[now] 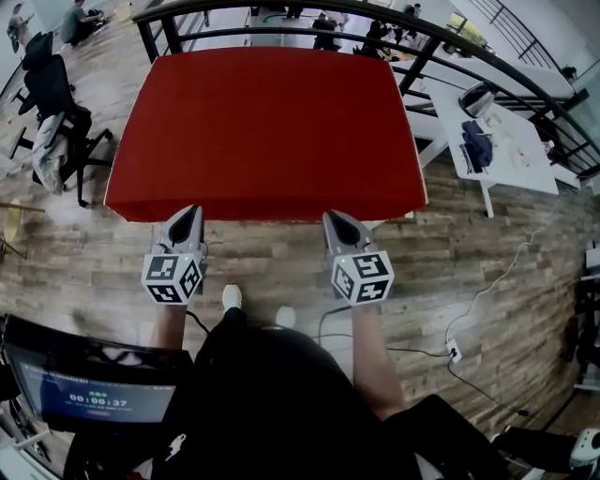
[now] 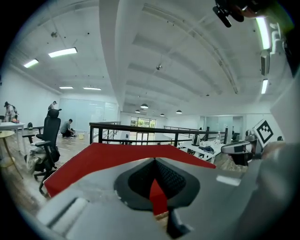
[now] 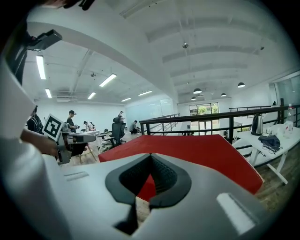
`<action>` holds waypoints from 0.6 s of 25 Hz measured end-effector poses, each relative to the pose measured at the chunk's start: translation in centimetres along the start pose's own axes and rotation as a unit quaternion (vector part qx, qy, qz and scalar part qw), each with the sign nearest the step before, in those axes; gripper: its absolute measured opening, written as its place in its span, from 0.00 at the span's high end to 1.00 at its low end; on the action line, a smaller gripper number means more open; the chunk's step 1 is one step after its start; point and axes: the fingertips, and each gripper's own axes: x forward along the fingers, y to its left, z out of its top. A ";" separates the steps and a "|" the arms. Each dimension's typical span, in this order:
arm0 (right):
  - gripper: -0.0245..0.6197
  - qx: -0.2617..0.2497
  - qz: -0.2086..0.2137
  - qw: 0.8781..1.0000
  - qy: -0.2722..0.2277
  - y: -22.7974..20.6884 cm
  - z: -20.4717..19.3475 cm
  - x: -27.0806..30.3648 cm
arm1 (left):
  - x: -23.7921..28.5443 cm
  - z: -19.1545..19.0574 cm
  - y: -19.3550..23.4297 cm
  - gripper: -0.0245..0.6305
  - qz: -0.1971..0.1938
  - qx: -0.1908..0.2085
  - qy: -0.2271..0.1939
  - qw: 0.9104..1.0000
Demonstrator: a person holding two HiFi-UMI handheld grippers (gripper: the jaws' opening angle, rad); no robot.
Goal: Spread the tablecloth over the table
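The red tablecloth (image 1: 267, 122) lies flat over the table, and its near side hangs straight down. My left gripper (image 1: 194, 210) is shut, its tip just in front of the near hem, left of centre. My right gripper (image 1: 331, 217) is shut at the same hem, right of centre. The hem is not lifted or bunched at either tip. In the left gripper view the jaws (image 2: 154, 160) meet with the cloth (image 2: 103, 157) beyond them. The right gripper view shows the same: shut jaws (image 3: 150, 155) and the cloth (image 3: 197, 150) ahead. Red shows in the gap behind each tip.
A black railing (image 1: 281, 19) runs behind the table. An office chair (image 1: 56, 112) stands to the left, and a white desk (image 1: 506, 141) with clutter to the right. A cable and socket (image 1: 453, 352) lie on the wooden floor. A screen (image 1: 94, 394) sits at bottom left.
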 end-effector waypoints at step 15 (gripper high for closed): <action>0.95 -0.011 0.012 1.000 -0.003 -0.5 1.4 1.4 | 0.7 0.6 1.4 0.95 0.028 -0.013 -0.004 1.000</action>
